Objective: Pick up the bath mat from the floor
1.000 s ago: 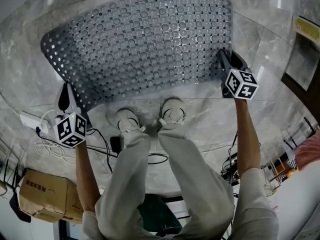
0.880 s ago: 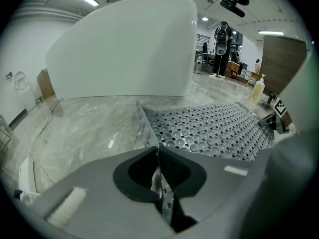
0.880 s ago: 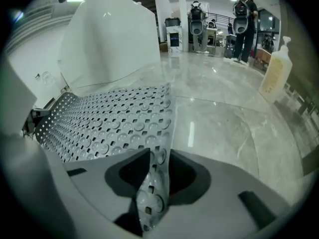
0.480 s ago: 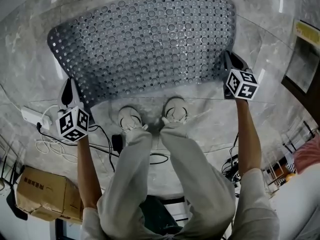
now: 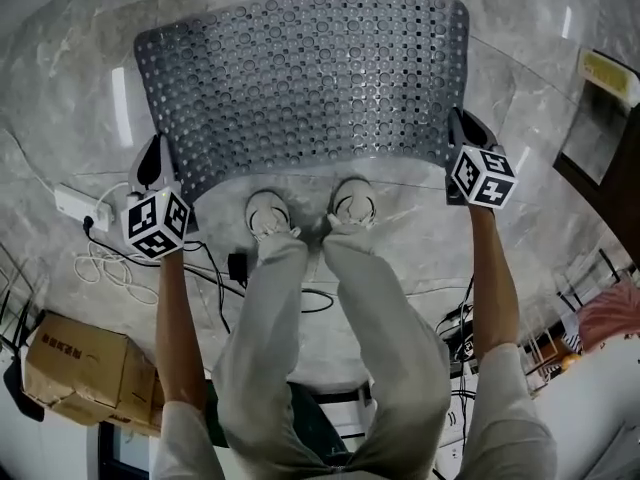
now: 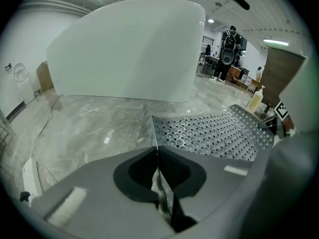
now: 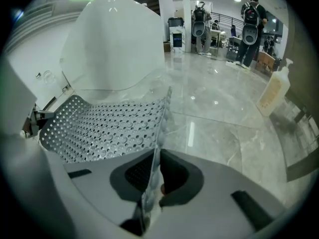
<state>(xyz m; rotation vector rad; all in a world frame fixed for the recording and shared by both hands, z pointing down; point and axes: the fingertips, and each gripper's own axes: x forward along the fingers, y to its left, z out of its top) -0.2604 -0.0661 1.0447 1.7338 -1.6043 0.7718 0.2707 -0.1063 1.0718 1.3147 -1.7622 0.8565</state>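
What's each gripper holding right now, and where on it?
Both hold the grey perforated rubber bath mat: left gripper on its near-left corner, right gripper, jaws just closed, on its near-right corner.

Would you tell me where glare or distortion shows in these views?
Head view: fisheye curves the floor seams, with a glare streak left of the mat. Left gripper view: dark vignetted corners. Right gripper view: bright streaks reflect off the floor.
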